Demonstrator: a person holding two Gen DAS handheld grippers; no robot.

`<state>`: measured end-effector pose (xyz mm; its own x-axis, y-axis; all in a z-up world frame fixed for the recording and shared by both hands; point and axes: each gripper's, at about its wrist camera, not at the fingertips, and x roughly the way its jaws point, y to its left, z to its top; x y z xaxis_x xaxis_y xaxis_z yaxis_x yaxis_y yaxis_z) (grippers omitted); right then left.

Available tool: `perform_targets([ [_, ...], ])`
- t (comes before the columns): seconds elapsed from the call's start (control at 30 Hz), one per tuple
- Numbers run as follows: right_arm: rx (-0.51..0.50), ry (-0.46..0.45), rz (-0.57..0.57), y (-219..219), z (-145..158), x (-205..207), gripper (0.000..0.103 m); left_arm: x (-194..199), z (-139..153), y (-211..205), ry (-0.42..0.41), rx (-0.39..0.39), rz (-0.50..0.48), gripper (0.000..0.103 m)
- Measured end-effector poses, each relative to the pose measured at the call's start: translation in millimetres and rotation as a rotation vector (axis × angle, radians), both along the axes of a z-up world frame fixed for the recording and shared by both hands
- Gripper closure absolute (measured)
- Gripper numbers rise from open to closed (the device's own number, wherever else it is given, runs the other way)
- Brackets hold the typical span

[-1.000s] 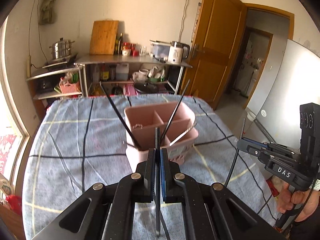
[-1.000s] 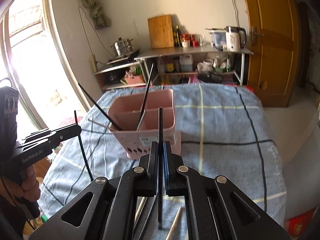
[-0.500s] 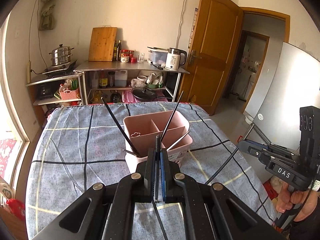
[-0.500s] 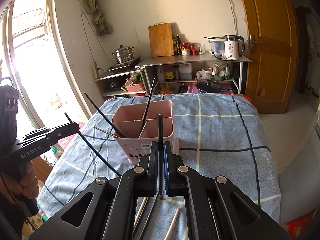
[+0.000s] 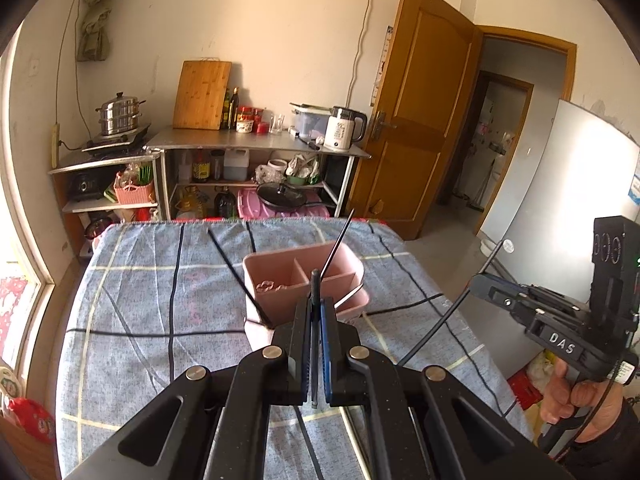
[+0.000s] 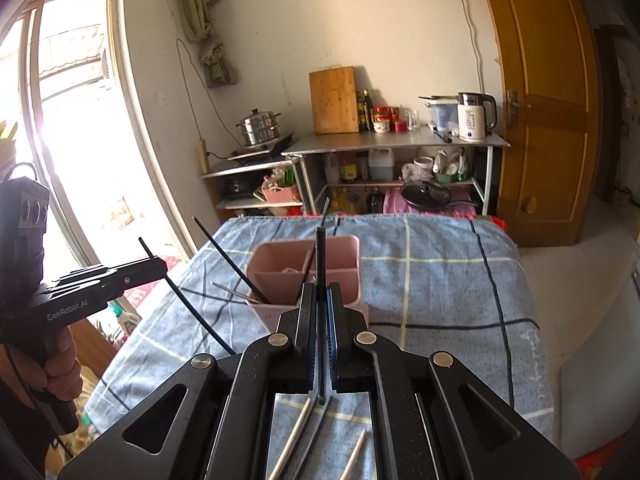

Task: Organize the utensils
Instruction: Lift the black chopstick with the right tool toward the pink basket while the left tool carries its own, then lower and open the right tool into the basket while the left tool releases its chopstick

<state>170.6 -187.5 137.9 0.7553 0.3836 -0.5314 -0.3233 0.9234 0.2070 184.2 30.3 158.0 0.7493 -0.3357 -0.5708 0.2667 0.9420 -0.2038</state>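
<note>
A pink divided utensil holder [image 5: 344,268] [image 6: 344,252] stands on the blue checked cloth, with black chopsticks [image 5: 230,264] and a metal utensil leaning in it. My left gripper [image 5: 316,308] is shut on a black chopstick [image 5: 315,284], held above the cloth in front of the holder. My right gripper [image 6: 320,292] is shut on another black chopstick [image 6: 319,248], also short of the holder. Each gripper shows in the other's view, the right one [image 5: 480,282] with its chopstick slanting down, the left one [image 6: 160,266] likewise.
Loose pale and dark chopsticks [image 6: 296,436] lie on the cloth [image 6: 440,280] under my right gripper. Behind the table stand metal shelves [image 5: 256,148] with a kettle, cutting board and steamer pot. A wooden door [image 5: 416,120] is at right, a window [image 6: 80,120] at left.
Both grippers have pulled back and risen from the holder, which now looks smaller and farther. The chopsticks stay clamped in both.
</note>
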Motion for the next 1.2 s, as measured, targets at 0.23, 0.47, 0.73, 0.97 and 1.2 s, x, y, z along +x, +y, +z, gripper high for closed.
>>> perform_targets([
  [0.23,0.011,-0.062,0.031,12,29,11,0.098,9,41,2,-0.071,0.006,-0.003,0.099],
  [0.47,0.021,-0.125,0.057,30,55,27,0.098,29,74,9,-0.129,0.01,0.014,0.099],
  [0.73,0.03,-0.133,0.061,46,57,51,0.098,60,72,11,-0.133,0.03,0.025,0.099],
  [0.97,0.031,-0.094,0.049,50,37,73,0.098,83,48,13,-0.108,0.029,0.033,0.099],
  [1.2,0.017,-0.05,0.046,52,16,85,0.098,99,16,17,-0.069,0.023,0.028,0.099],
])
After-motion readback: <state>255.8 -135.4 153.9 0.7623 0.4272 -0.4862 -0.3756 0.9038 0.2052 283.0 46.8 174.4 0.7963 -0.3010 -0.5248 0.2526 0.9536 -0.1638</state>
